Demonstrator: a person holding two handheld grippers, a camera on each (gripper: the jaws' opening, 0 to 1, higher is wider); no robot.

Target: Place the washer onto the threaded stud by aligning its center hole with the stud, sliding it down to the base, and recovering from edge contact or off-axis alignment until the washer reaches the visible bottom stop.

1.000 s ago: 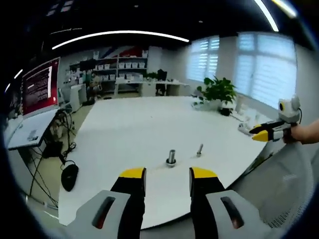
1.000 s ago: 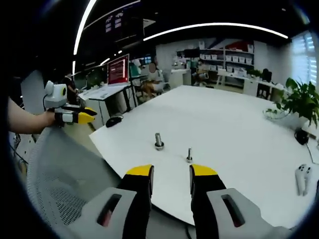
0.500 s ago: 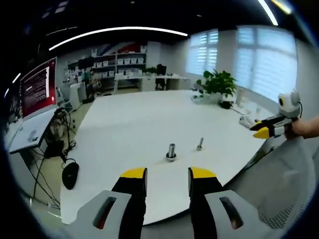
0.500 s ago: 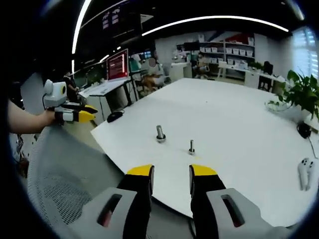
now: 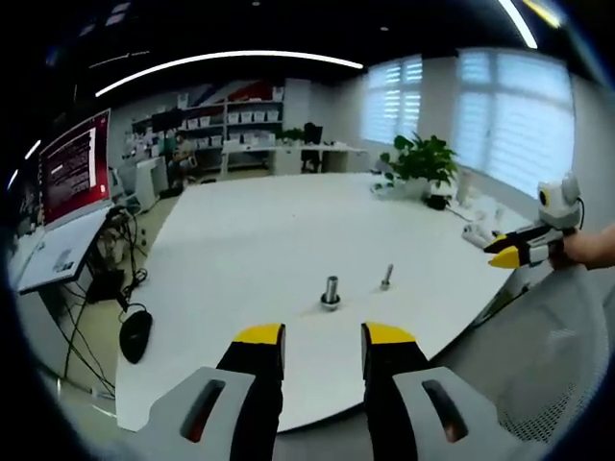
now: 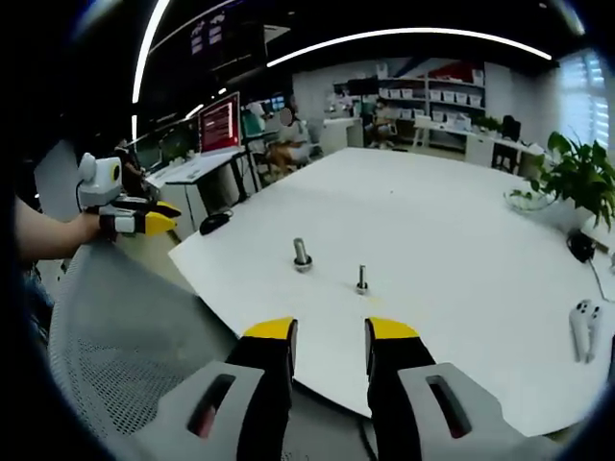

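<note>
Left gripper (image 5: 321,334) and right gripper (image 6: 331,329) hang parted and empty off the white table's (image 5: 240,240) near edge, threaded stud (image 5: 331,292) and smaller bolt (image 5: 386,278) upright just inboard, bare tabletop beyond; washer too small to make out.

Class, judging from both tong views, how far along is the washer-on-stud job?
Nothing looks done. Both studs, the thicker and the thinner, stand on the white table, whether either carries a washer is too small to tell. Left tongs and right tongs are open, empty, short of the table. Everything remains.
</note>
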